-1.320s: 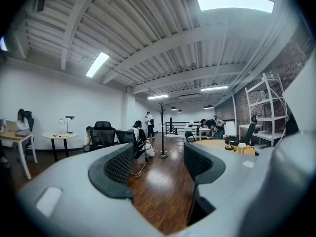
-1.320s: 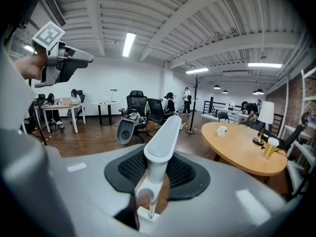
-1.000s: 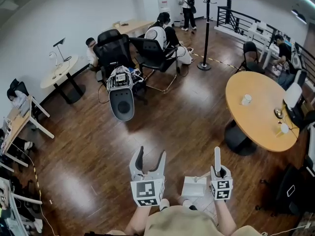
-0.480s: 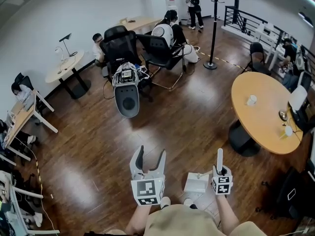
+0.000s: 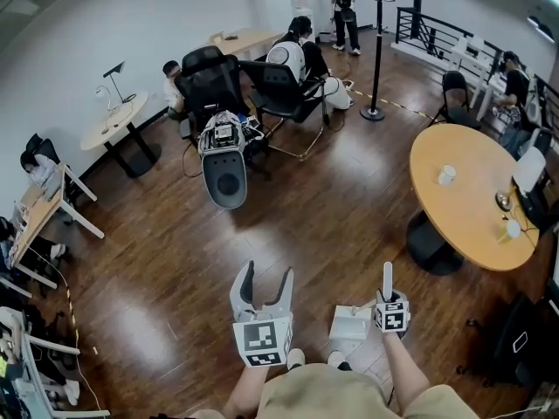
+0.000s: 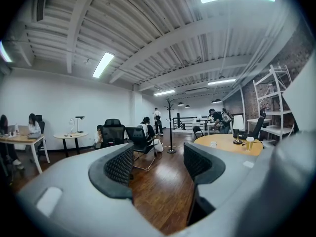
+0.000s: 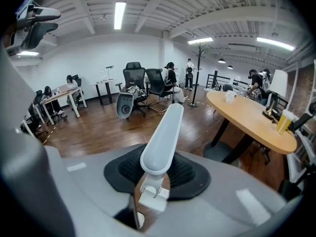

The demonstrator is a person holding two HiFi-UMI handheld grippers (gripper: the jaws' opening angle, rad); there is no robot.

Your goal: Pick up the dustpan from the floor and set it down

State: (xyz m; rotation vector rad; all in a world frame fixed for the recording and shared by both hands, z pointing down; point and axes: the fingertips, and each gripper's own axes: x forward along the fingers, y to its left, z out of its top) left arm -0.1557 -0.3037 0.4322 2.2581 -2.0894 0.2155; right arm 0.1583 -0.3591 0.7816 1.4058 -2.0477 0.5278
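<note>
Here the right gripper is pressed shut on the dustpan's handle, which sticks out past its jaws, the pan hanging just to its left, low over the floor, while the left gripper hovers spread and empty.

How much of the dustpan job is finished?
Done: the right tongs are shut on the dustpan's handle. In hand: the dustpan is low, near the person's feet. Left: rest it on the floor and open the tongs; I can't tell if it touches yet.

The white dustpan hangs low near the floor, handle upright.
</note>
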